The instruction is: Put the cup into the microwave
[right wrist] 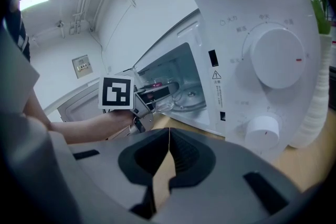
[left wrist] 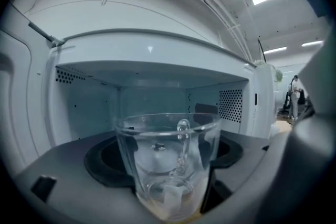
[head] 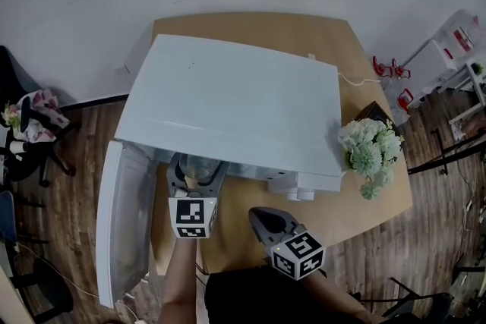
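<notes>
microwave [head: 228, 99] on table [head: 380, 201] | door [head: 121, 224] open at left | flowers [head: 370, 152] right of microwave | cup [left wrist: 168, 165] at cavity mouth, in left gripper [head: 196, 169] | right gripper [head: 269, 220] before microwave, right of left gripper

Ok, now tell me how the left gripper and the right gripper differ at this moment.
The left gripper holds a clear glass cup between its jaws; the right gripper has its jaws shut together with nothing between them. The left gripper is at the open mouth of the microwave; the right gripper is further back over the table, near the knobs. Both are grey and point toward the microwave.
</notes>
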